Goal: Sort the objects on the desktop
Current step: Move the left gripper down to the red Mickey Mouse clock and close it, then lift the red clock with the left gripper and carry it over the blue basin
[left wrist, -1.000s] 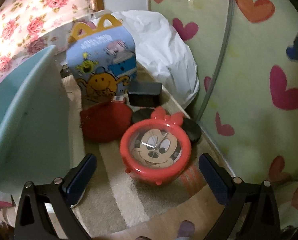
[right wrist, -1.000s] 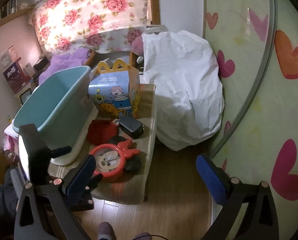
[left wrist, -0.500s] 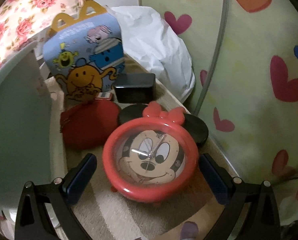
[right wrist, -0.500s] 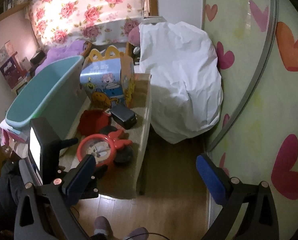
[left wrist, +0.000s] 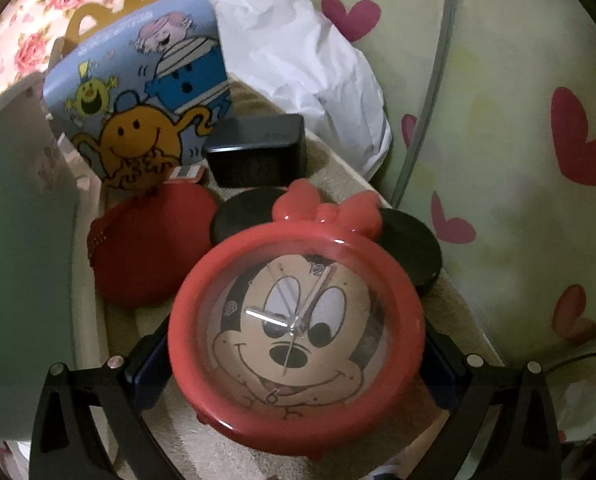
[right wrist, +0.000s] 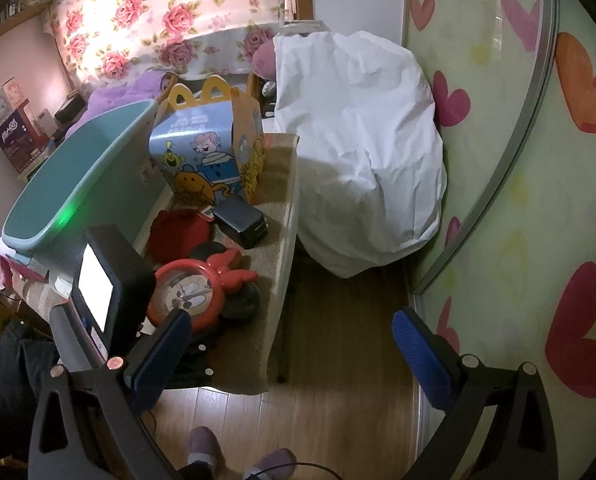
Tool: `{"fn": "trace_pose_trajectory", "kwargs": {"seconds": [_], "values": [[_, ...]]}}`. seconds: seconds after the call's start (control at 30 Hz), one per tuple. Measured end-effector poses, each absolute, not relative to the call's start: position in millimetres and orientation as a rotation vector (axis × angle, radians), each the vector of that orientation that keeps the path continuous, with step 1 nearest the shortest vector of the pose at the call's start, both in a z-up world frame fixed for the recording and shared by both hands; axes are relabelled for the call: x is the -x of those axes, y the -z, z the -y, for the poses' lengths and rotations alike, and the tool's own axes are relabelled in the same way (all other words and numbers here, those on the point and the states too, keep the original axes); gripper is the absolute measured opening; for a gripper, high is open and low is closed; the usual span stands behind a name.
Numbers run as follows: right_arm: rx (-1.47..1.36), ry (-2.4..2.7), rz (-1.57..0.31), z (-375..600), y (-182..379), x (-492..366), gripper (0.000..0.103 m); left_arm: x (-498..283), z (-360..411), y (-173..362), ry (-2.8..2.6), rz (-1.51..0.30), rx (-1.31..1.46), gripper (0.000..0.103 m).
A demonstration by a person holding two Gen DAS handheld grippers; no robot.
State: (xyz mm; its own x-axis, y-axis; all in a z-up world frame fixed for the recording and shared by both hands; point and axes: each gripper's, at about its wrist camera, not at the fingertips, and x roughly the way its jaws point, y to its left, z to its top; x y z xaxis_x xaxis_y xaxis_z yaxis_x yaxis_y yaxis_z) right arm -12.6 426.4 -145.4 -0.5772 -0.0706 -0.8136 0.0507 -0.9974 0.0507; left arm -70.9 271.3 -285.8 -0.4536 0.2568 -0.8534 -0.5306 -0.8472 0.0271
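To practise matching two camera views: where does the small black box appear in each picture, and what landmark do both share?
Left wrist: black box sits upper centre, behind the red clock.
Right wrist: black box lies left of centre, beyond the clock.
Shared landmark: the cartoon meal box standing just behind it.

Right gripper (right wrist: 293, 356) held above wood floor (right wrist: 330, 320), blue-padded fingers (right wrist: 422, 352) spread wide, nothing between. Left gripper (right wrist: 201, 320) at red mouse-face clock (right wrist: 189, 294) on beige-covered table (right wrist: 273, 216). Behind clock: red pouch (right wrist: 177, 232), black box (right wrist: 241, 222), cartoon carton (right wrist: 209, 156). Teal bin (right wrist: 77, 184) at table's left. White bag (right wrist: 358, 152) on right.
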Motion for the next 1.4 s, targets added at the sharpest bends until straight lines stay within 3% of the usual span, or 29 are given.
{"fn": "trace_pose_trajectory", "kwargs": {"seconds": [0.67, 1.4], "values": [[-1.418, 2.717, 0.038, -423.0, 146.9, 20.0, 0.103, 82.2, -264.4, 273.1, -2.378, -0.352, 1.212, 0.099], [-1.315, 2.847, -0.013, -422.3, 78.1, -11.5, 0.103, 33.2, -228.3, 135.1, -2.437, -0.29, 1.168, 0.099]]}}
